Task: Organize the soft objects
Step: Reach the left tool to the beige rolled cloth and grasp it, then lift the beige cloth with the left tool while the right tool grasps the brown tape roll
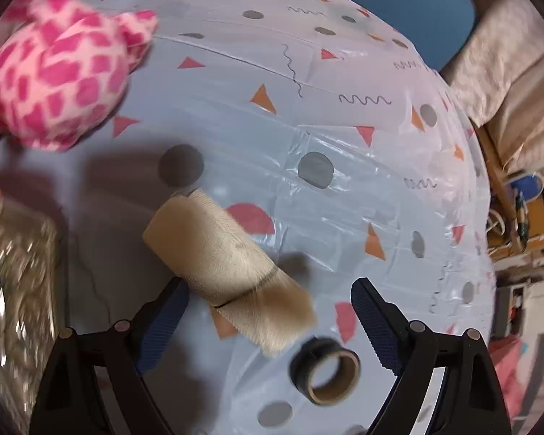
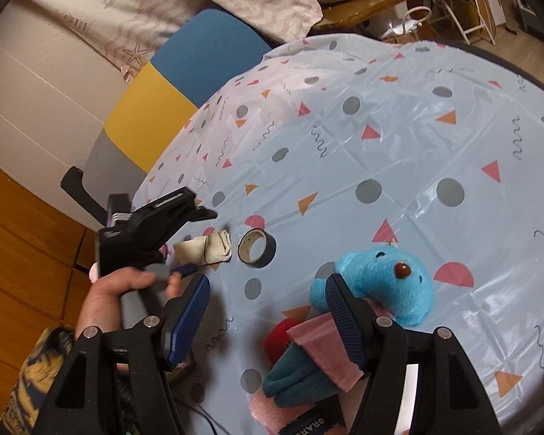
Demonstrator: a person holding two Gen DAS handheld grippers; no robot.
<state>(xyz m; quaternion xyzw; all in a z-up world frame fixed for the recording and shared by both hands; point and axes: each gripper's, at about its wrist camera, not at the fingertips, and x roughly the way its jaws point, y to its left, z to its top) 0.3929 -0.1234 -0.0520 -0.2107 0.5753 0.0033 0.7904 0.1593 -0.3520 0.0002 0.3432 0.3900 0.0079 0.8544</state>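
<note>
A beige rolled cloth (image 1: 221, 264) bound with a thin band lies on the patterned tablecloth (image 1: 344, 199). My left gripper (image 1: 268, 311) hangs over it, open; the roll lies between the fingers, close to the left pad (image 1: 163, 322) and far from the right one. The right wrist view shows a hand (image 2: 119, 297) holding that left gripper (image 2: 199, 243) above the roll (image 2: 214, 246). My right gripper (image 2: 268, 322) is open, its right finger (image 2: 344, 322) against a heap: blue plush (image 2: 380, 286), pink cloth (image 2: 322, 344), red soft thing (image 2: 277, 337), teal glove (image 2: 297, 377). A pink checked plush (image 1: 54, 76) lies at upper left.
A roll of black tape (image 1: 324, 369) lies just beside the beige roll, also seen as tape (image 2: 257, 248). A clear crinkly container (image 1: 14, 290) sits at the left edge. Beyond the table are a blue and yellow chair (image 2: 185, 83) and bedding (image 2: 163, 7).
</note>
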